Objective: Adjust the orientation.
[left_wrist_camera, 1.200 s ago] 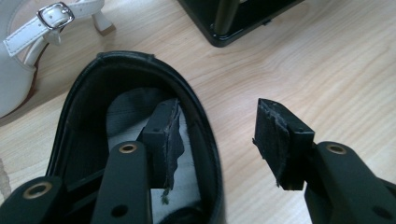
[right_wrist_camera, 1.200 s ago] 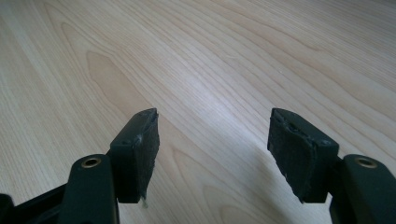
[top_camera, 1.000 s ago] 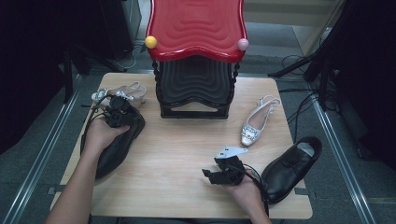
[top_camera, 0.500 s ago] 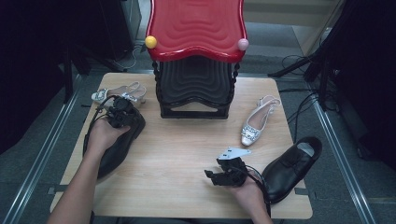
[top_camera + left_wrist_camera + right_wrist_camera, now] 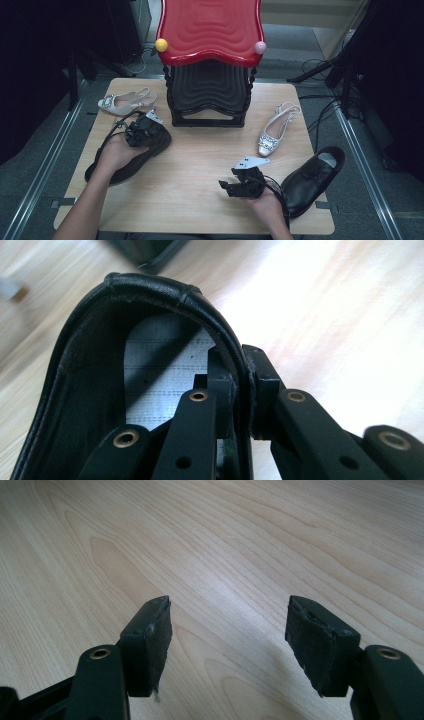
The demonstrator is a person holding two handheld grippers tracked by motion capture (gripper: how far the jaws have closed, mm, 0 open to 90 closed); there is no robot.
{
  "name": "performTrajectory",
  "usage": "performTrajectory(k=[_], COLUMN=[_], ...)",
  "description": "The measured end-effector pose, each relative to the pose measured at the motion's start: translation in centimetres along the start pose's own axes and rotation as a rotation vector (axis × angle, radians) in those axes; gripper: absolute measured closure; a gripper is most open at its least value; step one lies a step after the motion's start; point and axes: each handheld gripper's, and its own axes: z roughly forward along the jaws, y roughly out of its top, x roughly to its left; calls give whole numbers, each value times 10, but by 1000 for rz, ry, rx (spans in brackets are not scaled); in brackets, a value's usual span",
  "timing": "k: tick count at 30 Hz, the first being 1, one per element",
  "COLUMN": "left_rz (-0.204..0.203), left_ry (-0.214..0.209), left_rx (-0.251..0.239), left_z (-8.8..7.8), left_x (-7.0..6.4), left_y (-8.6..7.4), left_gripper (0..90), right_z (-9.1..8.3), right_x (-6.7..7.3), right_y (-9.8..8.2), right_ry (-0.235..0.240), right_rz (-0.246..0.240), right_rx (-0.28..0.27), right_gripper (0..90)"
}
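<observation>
Pinching the black shoe's point(image 5: 165, 295) heel rim, left hand-held gripper point(image 5: 243, 385) just closed.

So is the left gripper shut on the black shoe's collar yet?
Yes: the left gripper pinches the black shoe collar, one jaw inside, one outside.

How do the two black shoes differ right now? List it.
1. The left black shoe is pinched at its collar by the left claw, one jaw inside and one outside; the right black shoe lies untouched beside the open right claw.
2. The left black shoe sits near the table's left edge, the right black shoe at its right front corner.
Both are black leather dress shoes.
</observation>
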Motion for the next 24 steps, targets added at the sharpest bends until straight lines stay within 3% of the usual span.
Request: performTrajectory(k=[5, 10, 12, 15, 17, 19, 21, 24], left_rz=[63, 145, 181, 228, 228, 164, 129, 125], left_ry=[-102, -174, -189, -171, -166, -204, -228, -220], left_rx=[-33, -44, -33, 3, 11, -28, -56, -77], left_z=[1, 9, 15, 27, 29, 31, 31, 27], left_x=[-32, -70, -84, -96, -96, -92, -89, -89], left_y=[13, 29, 33, 37, 40, 40, 40, 40], left_gripper=[840, 839, 838, 834, 825, 797, 786, 715], right_z=[0, 0, -1, -1, -1, -1, -1, -1], right_x=[-1, -2, -3, -4, -5, -5, -5, -5], right_y=[1, 1, 1, 0, 0, 0, 1, 1], right_ry=[3, 2, -2, -5, -4, -1, 1, 7], right_rz=[0, 4, 1, 9, 14, 20, 21, 13], right_rx=[-1, 1, -2, -2, -3, -7, -8, -12], right_gripper=[363, 363, 363, 363, 363, 364, 365, 366])
